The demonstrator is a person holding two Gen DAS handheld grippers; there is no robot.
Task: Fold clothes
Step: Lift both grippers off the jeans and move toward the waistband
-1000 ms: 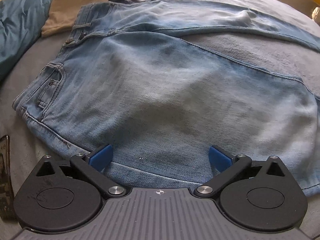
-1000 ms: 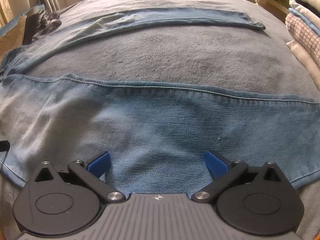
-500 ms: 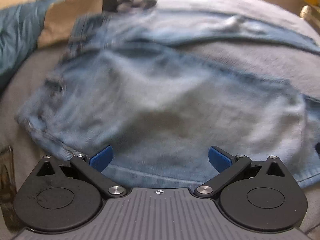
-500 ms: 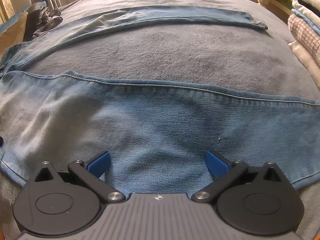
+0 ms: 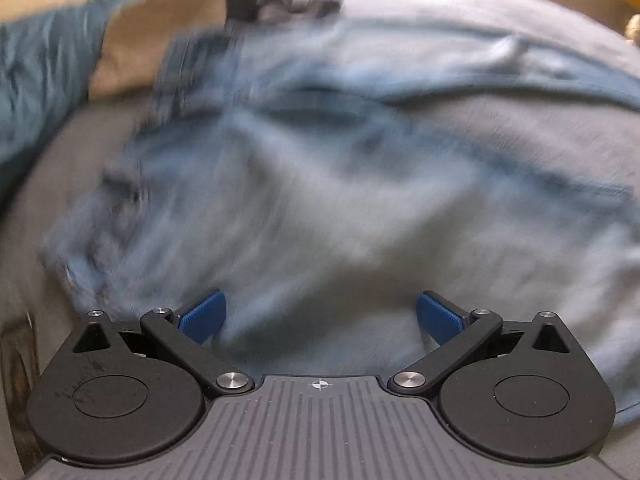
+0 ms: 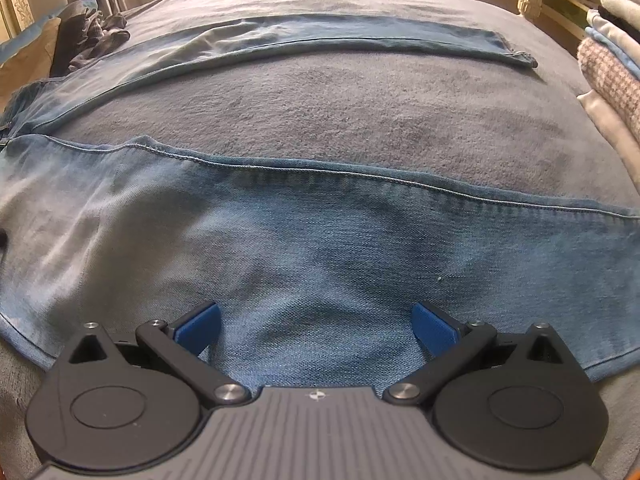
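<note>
A pair of light blue jeans lies spread flat on a bed covered in grey fabric. Its long axis runs left to right across the right wrist view, waistband toward the left and hems toward the right. The two legs splay apart in a V, with bare grey cover between them; the far leg ends in a hem near the bed's right side. The denim is faded, paler at the thigh, with a stitched seam along the near leg's upper edge. In the left wrist view the jeans are motion-blurred.

The left hand-held gripper is spread wide over the denim, gripping nothing. The right hand-held gripper is likewise wide apart over the near leg, holding nothing.

Right of the jeans stands a stack of folded clothes.
</note>
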